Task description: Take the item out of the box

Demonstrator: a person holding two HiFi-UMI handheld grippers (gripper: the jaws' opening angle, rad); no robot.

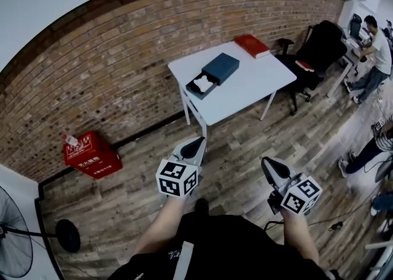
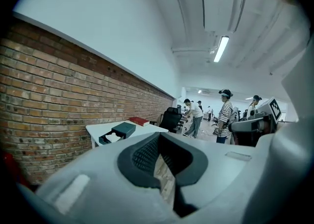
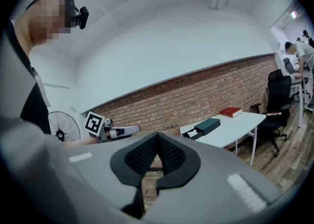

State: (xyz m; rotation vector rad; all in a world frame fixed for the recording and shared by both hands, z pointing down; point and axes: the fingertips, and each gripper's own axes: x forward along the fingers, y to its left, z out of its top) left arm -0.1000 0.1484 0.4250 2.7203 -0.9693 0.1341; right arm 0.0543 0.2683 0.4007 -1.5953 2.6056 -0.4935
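A dark teal box [image 1: 216, 70] lies on the white table [image 1: 245, 91] by the brick wall, its tray slid out toward the left. A white item [image 1: 201, 82] rests in that tray. The left gripper view shows the box [image 2: 121, 129] and the white item [image 2: 112, 138] far off, and the right gripper view shows the box [image 3: 208, 126] as well. My left gripper [image 1: 194, 145] and right gripper [image 1: 272, 166] hang over the wooden floor, well short of the table. Both are shut and hold nothing, as their own views show, the left gripper [image 2: 158, 136] and the right gripper [image 3: 157, 135].
A red book [image 1: 252, 45] lies at the table's far corner. A red crate [image 1: 92, 155] stands against the wall at left, with a floor fan [image 1: 15, 242] nearer. A black office chair [image 1: 322, 45] and several people are to the right.
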